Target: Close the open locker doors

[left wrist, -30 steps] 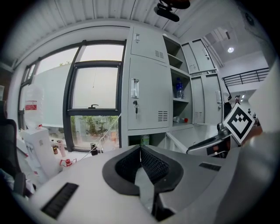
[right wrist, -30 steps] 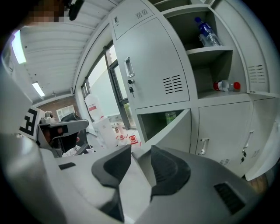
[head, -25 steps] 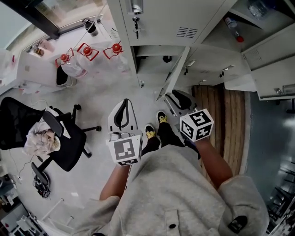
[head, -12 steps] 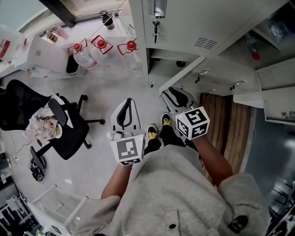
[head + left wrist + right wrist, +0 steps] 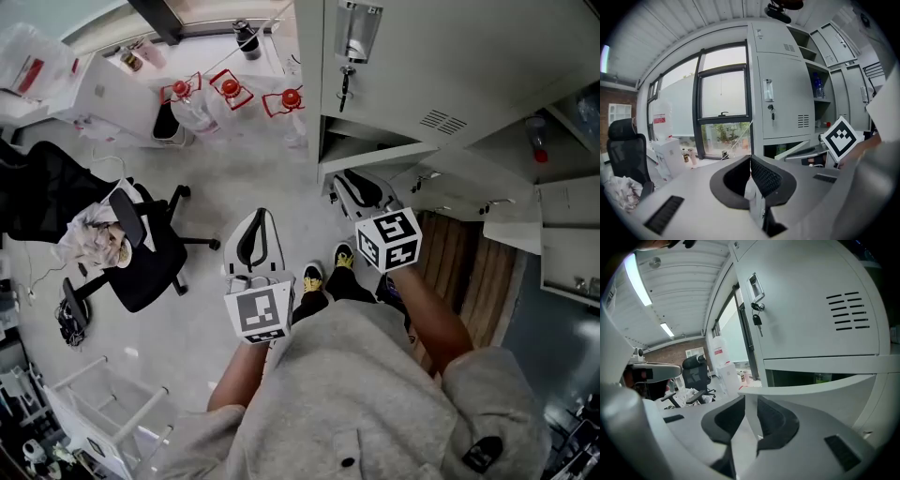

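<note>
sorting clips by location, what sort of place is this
Probably an office locker area: grey metal lockers, a key hanging in one lock, a black office chair and a big window.

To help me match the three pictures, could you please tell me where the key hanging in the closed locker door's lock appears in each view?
Head view: the key hangs near the top edge, just right of centre.
Left gripper view: the key is at mid height, slightly right of centre.
Right gripper view: the key is in the upper middle.
Shared landmark: the vent slots on the same door, to the key's right in every view.
</note>
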